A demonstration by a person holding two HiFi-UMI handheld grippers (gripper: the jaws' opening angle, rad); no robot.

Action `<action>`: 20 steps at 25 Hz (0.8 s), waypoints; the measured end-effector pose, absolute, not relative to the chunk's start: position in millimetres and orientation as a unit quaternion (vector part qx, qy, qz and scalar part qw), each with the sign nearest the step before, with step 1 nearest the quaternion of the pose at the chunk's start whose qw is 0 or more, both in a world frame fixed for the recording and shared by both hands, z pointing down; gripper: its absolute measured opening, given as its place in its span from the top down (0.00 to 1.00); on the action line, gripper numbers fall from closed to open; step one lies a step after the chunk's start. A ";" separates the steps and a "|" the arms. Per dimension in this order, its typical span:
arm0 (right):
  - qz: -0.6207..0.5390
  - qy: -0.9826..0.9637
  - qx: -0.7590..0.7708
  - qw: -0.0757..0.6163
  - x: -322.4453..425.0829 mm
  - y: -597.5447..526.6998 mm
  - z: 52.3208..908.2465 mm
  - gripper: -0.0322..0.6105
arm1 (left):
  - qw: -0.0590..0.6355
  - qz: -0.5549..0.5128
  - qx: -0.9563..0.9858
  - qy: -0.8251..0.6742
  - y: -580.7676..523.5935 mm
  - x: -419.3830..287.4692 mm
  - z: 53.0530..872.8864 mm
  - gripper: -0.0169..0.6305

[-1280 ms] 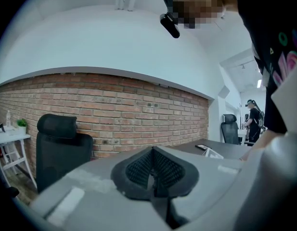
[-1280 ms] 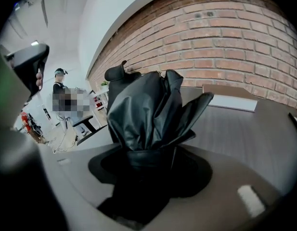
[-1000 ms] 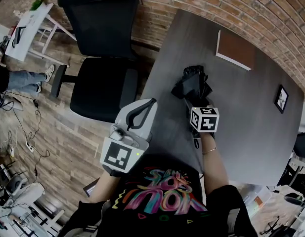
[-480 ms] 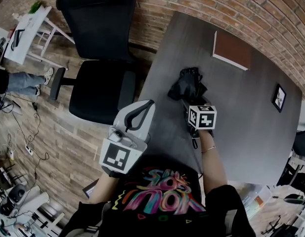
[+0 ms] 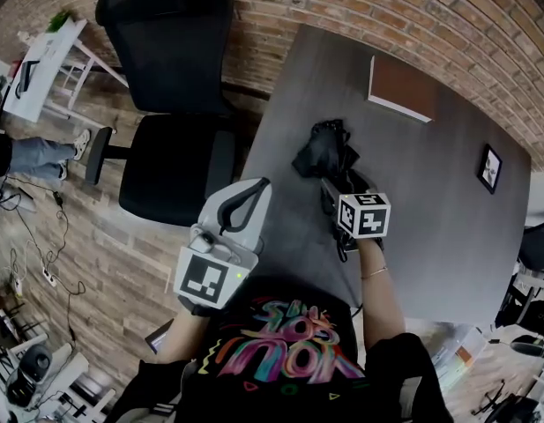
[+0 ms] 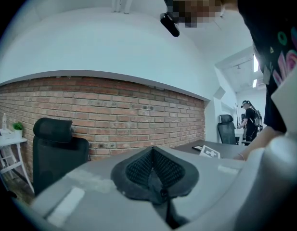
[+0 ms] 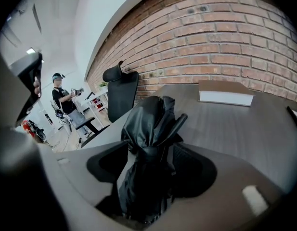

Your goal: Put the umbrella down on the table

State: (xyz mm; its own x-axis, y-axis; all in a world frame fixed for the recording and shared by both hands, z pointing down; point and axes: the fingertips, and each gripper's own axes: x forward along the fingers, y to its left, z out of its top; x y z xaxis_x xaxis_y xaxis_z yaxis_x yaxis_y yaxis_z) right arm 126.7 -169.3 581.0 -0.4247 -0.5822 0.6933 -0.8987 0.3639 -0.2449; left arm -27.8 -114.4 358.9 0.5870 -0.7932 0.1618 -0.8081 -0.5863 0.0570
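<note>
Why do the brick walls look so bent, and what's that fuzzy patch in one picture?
Head view: the wide lens bows the brick wall and table edges. Left gripper view: same bending; the mosaic patch was added to hide a face. Right gripper view: black corners, and the umbrella looms large.

The left gripper (image 5: pixel 258 188) hangs at the near left, close to the torso and pointing almost level and away, its jaws pressed together on nothing. The left forearm (image 5: pixel 185 329) runs back from it to the body. The right gripper (image 7: pixel 150 153) sits farther out and to the right, tilted down and away. Its jaws are spread wide with the umbrella (image 7: pixel 148 124) between them, and the left pad stands clear of it. The right forearm (image 5: pixel 383 289) stretches straight out behind its marker cube (image 5: pixel 364 214).
</note>
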 end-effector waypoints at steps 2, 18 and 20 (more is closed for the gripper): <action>0.306 -0.790 0.470 0.247 126.8 -165.7 572.0 0.51 | 0.058 0.057 0.890 -0.448 -111.4 -26.4 356.1 0.98; 0.217 -0.843 0.473 0.138 121.7 -131.2 451.5 0.58 | 0.029 0.038 0.908 -0.417 -88.3 -8.7 334.0 0.98; 0.197 -0.847 0.478 0.121 122.9 -124.7 432.1 0.59 | 0.024 0.034 0.909 -0.415 -85.2 -7.2 331.3 0.98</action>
